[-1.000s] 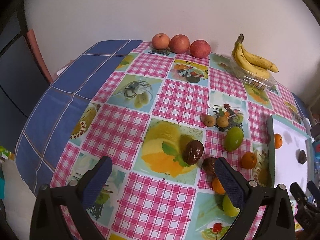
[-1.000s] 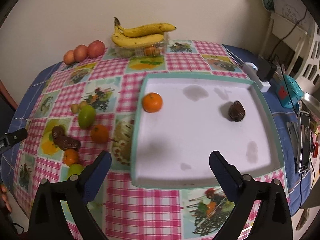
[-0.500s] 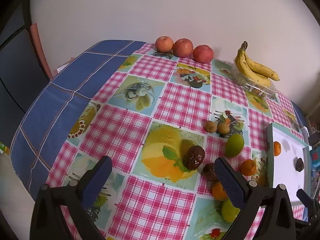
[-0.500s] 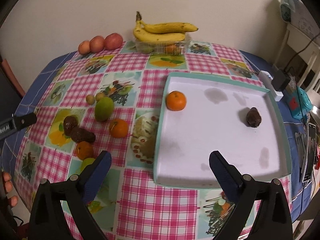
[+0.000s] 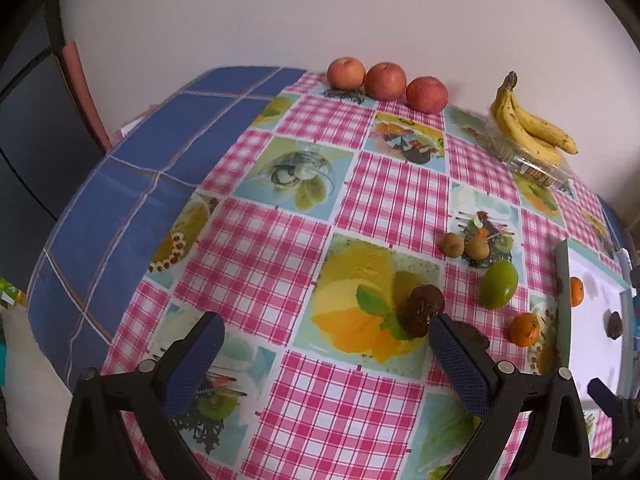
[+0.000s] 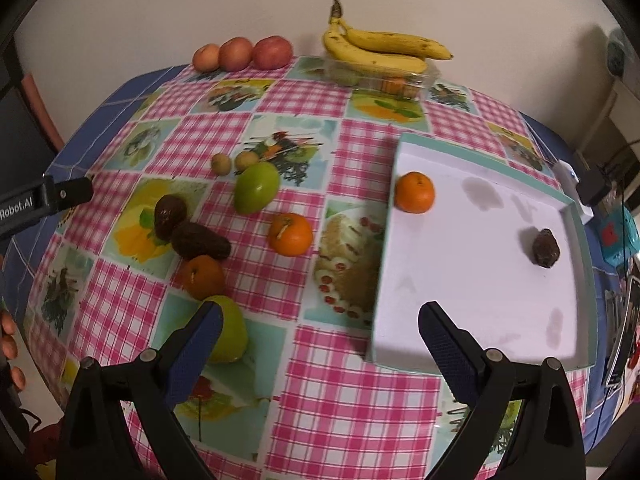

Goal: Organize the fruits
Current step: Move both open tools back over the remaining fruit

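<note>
White tray (image 6: 480, 264), right of frame: one orange (image 6: 414, 192), one date (image 6: 545, 247) sorted. Left on desk (image 6: 360, 400), centre-left: two dates, two oranges, two green fruits, two longans. Both hand-held grippers (image 5: 326, 360) (image 6: 318, 350) agape, empty.

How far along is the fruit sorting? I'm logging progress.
Just begun: the tray holds one orange and one dark brown fruit. Nothing is in hand; the left tongs and right tongs are open. Left on the cloth: two oranges, two green fruits, two brown ones and two small round ones.
</note>
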Available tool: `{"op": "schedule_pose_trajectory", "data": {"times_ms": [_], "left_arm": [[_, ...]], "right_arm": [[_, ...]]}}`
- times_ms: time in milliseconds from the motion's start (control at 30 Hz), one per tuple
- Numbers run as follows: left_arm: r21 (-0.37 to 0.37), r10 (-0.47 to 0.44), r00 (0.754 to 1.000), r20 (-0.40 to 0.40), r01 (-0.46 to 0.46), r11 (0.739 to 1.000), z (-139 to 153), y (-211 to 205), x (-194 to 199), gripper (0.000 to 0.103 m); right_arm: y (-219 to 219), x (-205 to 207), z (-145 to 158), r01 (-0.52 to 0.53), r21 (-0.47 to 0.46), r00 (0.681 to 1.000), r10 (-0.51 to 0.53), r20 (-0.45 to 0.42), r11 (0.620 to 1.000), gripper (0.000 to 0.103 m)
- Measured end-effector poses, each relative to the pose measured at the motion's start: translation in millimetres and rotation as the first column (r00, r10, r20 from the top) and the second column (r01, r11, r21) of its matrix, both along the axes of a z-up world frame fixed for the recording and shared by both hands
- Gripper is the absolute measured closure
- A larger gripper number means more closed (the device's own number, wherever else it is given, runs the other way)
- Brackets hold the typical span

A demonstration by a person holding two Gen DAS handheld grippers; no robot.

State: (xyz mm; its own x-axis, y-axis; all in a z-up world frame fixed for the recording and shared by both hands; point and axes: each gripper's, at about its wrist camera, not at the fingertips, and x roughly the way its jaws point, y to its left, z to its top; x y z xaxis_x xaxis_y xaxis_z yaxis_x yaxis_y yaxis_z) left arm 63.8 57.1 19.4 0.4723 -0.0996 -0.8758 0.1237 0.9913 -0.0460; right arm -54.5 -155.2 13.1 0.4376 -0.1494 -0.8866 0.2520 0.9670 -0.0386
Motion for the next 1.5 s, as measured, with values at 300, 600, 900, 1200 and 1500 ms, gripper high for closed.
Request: {"op": "schedule_pose_trajectory", "data": {"times_ms": [300, 600, 900, 1200, 1500], "left_arm": [[0.005, -0.022, 0.998, -0.060, 0.022, 1.000, -18.6, -3.8, 5.5, 0.000], [-0.032, -0.026, 0.994, -0.109, 0.023, 0.999, -28.3, -8.6, 7.8, 0.001], [-0.074, -0.017, 0.989, -0.144, 0.007, 0.997, -32.5, -6.7, 7.8, 0.004], [-0.112, -0.026, 0.985, -0.171, 0.006, 0.994, -35.4, -8.7, 7.5, 0.004], [-0.124, -0.025, 0.982, -0.186, 0.001, 0.992, -37.2, -8.2, 7.5, 0.004]], "right_arm": [[13.5, 10.8, -15.5, -0.026, 0.024, 0.998, 0.027, -0.048, 0.999, 0.005], [19.8, 15.6, -28.9, -0.038, 0.013, 0.996, 0.039, -0.081, 0.999, 0.007], [34.7, 20.3, -28.9, -0.091, 0.033, 0.993, 0.094, -0.069, 0.995, 0.018], [45.7, 21.4, -31.0, -0.139, 0.067, 0.988, 0.143, -0.064, 0.988, 0.034], [56.4, 22.5, -39.1, -0.191, 0.184, 0.976, 0.206, -0.066, 0.964, 0.055]]}}
